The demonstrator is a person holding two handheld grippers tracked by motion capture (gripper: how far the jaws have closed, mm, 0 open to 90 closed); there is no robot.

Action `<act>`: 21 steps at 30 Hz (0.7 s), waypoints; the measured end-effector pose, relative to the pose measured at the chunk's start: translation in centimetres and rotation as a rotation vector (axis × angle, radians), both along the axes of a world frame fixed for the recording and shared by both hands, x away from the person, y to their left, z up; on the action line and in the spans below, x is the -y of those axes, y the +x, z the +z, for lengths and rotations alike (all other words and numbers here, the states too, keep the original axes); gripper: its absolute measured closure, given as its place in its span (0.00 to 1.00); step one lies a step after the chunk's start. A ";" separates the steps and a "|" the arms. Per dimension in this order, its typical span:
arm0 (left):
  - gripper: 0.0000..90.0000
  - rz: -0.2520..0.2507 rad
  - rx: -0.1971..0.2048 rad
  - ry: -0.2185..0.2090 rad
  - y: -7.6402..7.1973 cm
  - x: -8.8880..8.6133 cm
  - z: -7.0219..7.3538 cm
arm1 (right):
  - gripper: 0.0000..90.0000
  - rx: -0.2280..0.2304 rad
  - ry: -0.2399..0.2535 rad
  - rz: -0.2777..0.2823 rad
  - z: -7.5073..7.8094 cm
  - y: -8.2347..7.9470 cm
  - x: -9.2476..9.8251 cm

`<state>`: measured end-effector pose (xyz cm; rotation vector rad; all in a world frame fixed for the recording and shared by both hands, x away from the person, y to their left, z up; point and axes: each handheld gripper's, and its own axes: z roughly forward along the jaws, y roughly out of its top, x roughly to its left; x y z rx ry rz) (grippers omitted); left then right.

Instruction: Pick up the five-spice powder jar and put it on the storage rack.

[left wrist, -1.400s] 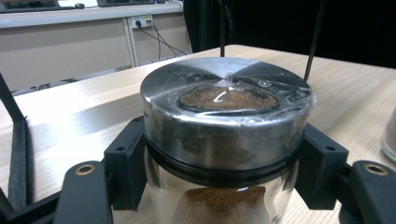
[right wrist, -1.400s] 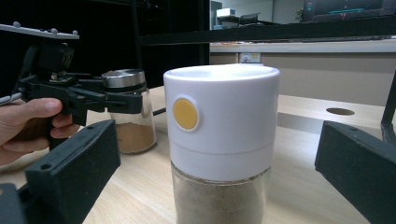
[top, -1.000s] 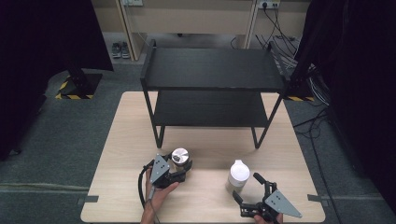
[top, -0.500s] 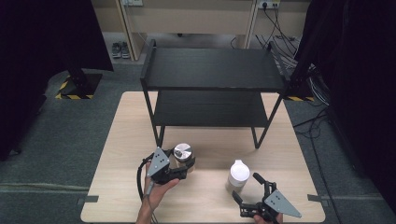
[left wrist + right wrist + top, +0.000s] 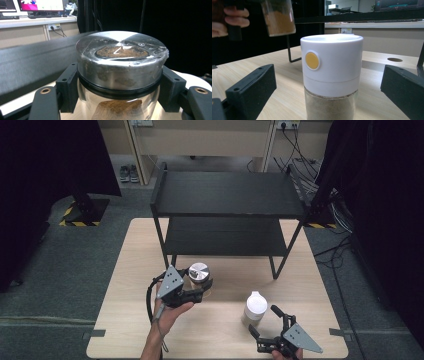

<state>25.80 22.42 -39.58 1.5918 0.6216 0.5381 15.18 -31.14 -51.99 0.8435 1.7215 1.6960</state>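
Glass and steel: one metal-lidded jar (image 5: pixel 199 274) of brown powder, clamped in the left gripper (image 5: pixel 196 291), has risen off the wooden table (image 5: pixel 125 320) since a second ago, near the black shelf rack (image 5: pixel 227 195). One white-capped jar (image 5: pixel 255 307) stands between the right gripper (image 5: pixel 264 324)'s spread, non-touching jaws at near right. Two jars, two grippers.

high view: above near table (image 5: pixel 135 270) edge, facing 12 o'clock, downward, far
left gripper view: level, very close on metal-lidded jar (image 5: pixel 120 65)
right gripper view: low, close; shares that jar (image 5: pixel 279 17) at 10 o'clock
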 end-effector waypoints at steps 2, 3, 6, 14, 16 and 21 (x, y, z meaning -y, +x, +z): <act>0.34 -0.008 0.005 -0.002 0.2 0.0 0.8 | 0.01 0.000 -0.001 0.000 0.0 0.0 0.0; 0.34 -0.012 0.009 -0.001 0.4 0.0 1.2 | 0.01 0.002 -0.001 0.001 0.0 0.0 0.0; 0.34 -0.023 0.017 0.001 0.8 0.0 2.4 | 0.01 0.001 -0.001 0.002 0.0 0.0 0.0; 0.34 -0.055 0.041 0.015 1.9 0.6 6.2 | 0.01 0.000 -0.002 0.002 0.0 0.0 0.0; 0.34 -0.065 0.044 0.014 2.2 0.8 7.3 | 0.01 -0.001 -0.001 0.001 0.0 0.0 0.0; 0.34 -0.073 0.047 0.005 2.7 0.9 8.4 | 0.01 0.001 -0.002 0.001 0.0 0.0 0.0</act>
